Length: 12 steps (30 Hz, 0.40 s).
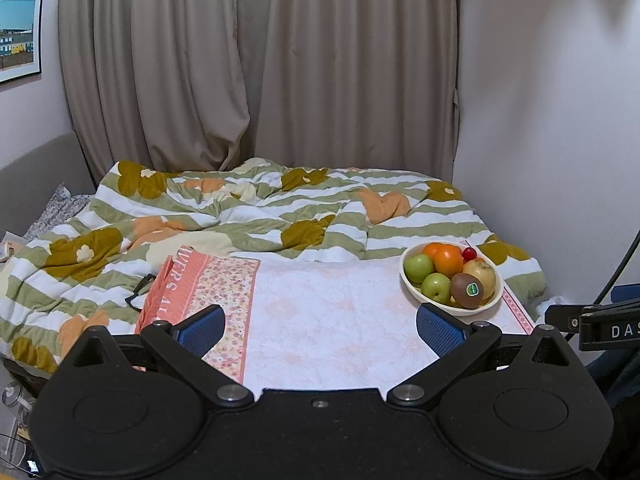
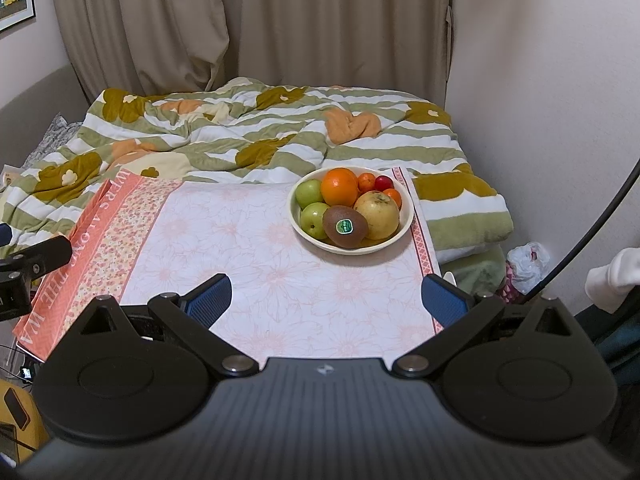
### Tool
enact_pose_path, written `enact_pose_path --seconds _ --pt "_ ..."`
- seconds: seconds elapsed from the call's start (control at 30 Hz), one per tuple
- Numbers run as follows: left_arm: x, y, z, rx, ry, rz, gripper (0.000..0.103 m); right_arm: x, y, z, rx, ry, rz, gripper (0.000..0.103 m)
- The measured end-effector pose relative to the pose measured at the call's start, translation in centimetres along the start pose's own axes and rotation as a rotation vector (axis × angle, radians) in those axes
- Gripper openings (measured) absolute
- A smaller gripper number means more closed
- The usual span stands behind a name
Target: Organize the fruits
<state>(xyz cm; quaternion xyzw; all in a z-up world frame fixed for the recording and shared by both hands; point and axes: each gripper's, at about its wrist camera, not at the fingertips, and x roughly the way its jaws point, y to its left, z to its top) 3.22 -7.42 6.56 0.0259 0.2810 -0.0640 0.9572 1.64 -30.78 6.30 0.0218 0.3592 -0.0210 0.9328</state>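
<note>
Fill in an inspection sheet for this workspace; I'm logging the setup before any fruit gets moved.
Surface: floral cloth spread flat, bare apart from the bowl.
Job's things: bowl at the cloth's far right holds two green apples, oranges, a kiwi, a yellow fruit and a small red one.
Clutter: nothing seen on the cloth.
Grippers: left gripper and right gripper open, empty.
Cables: black cable at right.
Surroundings: rumpled blanket, curtain.
</note>
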Motion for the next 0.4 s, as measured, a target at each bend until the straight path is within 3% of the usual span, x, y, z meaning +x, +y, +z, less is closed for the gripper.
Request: enact_pose_path --seconds 0.4 --pt "-0.1 0.9 -0.5 -0.037 0.003 -0.005 0.103 0.3 1.2 -0.3 -0.001 0.017 0.003 0.103"
